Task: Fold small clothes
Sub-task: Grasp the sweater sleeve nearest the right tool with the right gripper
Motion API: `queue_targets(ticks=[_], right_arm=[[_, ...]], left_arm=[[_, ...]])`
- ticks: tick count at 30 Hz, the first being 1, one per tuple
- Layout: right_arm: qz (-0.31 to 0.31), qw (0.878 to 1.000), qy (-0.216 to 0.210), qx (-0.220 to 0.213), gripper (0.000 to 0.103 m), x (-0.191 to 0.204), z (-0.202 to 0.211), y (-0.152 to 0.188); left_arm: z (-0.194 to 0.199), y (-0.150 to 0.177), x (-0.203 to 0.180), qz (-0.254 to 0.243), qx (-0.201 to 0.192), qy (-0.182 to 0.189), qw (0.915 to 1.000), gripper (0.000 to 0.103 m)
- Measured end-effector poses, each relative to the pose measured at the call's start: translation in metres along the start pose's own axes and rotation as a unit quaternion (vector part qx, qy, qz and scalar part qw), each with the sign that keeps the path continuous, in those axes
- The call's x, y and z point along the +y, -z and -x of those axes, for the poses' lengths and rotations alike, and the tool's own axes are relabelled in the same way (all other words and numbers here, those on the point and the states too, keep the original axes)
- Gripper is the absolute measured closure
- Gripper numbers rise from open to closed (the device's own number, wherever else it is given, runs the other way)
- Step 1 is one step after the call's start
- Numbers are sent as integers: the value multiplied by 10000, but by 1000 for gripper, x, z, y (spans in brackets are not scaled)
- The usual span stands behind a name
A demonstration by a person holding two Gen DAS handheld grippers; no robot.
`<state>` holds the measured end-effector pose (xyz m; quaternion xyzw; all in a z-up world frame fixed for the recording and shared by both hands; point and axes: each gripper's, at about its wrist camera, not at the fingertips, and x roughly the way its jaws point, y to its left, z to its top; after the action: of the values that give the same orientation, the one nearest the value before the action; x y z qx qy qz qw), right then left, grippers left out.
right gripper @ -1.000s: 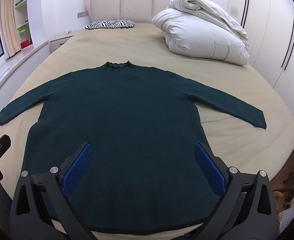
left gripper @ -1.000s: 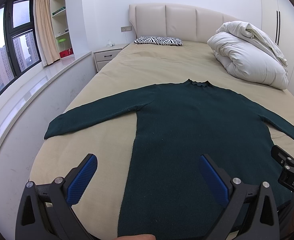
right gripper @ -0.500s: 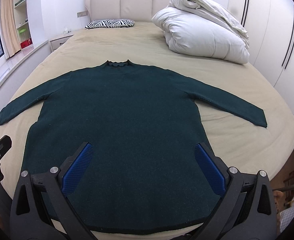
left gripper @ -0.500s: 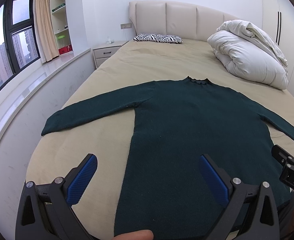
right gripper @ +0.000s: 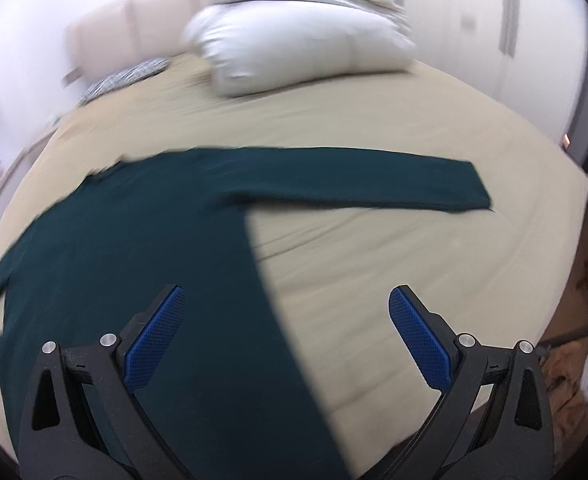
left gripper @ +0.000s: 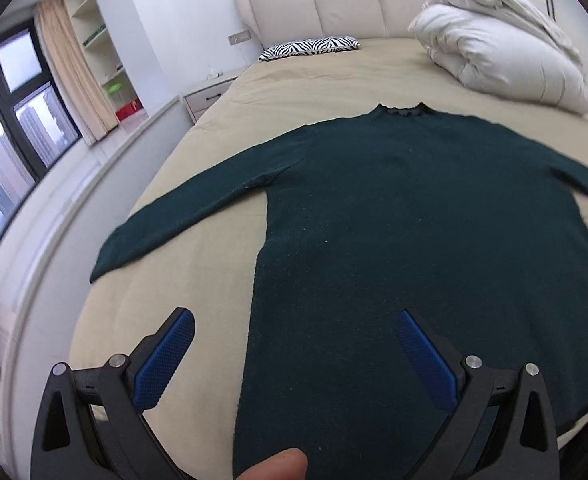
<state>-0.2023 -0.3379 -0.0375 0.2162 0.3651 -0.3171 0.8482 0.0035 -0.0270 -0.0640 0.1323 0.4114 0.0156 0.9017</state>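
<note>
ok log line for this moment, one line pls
stage: pre-fold | sweater: flat on bed, sleeves out | left gripper: open | right gripper: open, over sweater's right edge

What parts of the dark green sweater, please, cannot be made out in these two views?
- Left wrist view: the dark green sweater's right cuff is cut off by the frame edge; its hem is hidden behind the left gripper.
- Right wrist view: motion blur smears its collar; the right gripper hides the hem.
</note>
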Motion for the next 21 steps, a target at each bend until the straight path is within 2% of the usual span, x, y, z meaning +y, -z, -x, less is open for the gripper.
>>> queue_targets(ticks=[2,4,7,10,13,15,17,19,20,21], right_arm=[[-842,9964,-116,-31,0,-59,-24,-18],[-1617,9866,-229,14,0,-110,-49,-30],[-2573,9646,-528,214,5,-174,-88,-39],[-3376,9378,-754,292,15,-221,-118,-42],[-3659,9268,-840,70,18,-245,-131,-51],[-3731,9239,-848,11,19,-251,-140,-57],[-3815,9201,-885,-7,23,-256,-152,-66],[-3787,9217,-844,24,31,-257,-163,-80],[-3733,9241,-819,41,40,-257,-167,-86],[-3680,9260,-841,72,51,-254,-171,-97]], left_arm=[[-2,-3,-6,-190,-51,-103,9998,0],[-6,-7,-12,-412,-82,-266,9988,0],[-22,-9,-30,-1043,-156,-944,9899,0],[-31,-12,-38,-1343,-183,-1254,9828,0],[-37,-18,-37,-1435,-214,-1315,9806,0],[-42,-25,-35,-1426,-163,-1230,9820,0],[-50,-30,-28,-1238,24,-908,9881,0],[-58,-34,-25,-1041,185,-527,9930,0],[-63,-36,-21,-919,346,-220,9949,0],[-66,-35,-18,-841,451,-112,9954,0]])
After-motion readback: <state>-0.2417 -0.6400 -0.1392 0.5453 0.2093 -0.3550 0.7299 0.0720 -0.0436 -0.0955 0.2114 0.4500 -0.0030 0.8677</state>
